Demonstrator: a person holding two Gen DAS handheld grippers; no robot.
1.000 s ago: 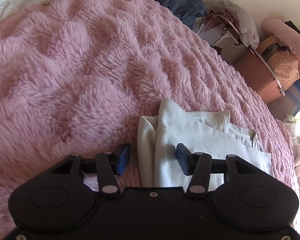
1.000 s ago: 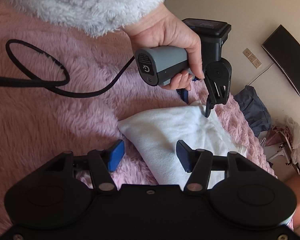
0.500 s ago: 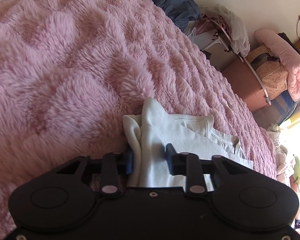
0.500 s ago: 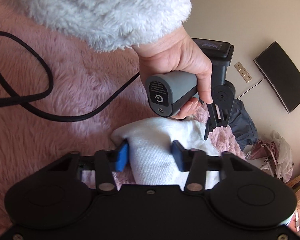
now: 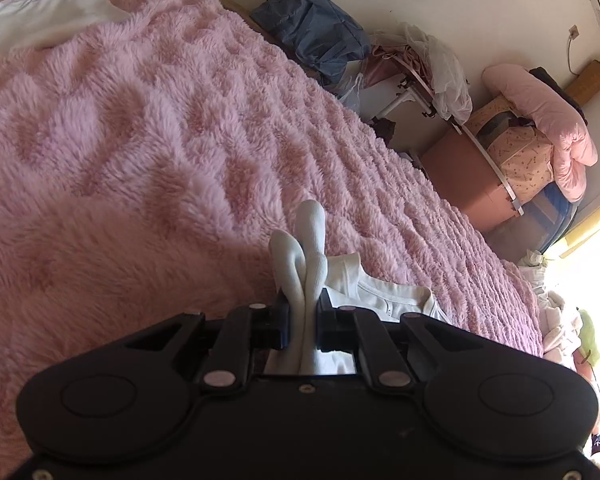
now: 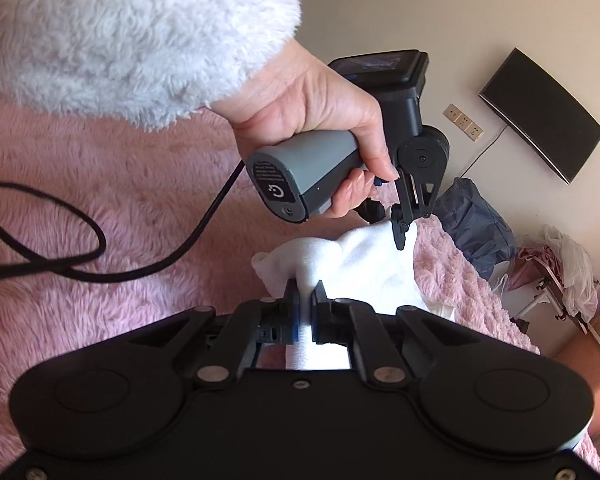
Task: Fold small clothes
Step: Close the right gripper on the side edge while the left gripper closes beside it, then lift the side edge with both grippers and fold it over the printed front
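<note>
Plainly, the white garment (image 6: 364, 264) lies on the pink fluffy blanket (image 5: 148, 152), its long axis running between the two grippers, its neckline toward the bed's far edge. No readable writing shows on it; the left gripper's grey handle (image 6: 296, 176) bears only a circular logo. The left gripper (image 5: 303, 312) is closing, pinching a bunched edge; the right gripper (image 6: 307, 300) is clamped tight on another fold.

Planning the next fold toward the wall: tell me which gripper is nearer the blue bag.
Left. The left gripper, jaws closing on the white garment, sits at its far edge toward the blue bag; the right gripper grips the near edge.
</note>
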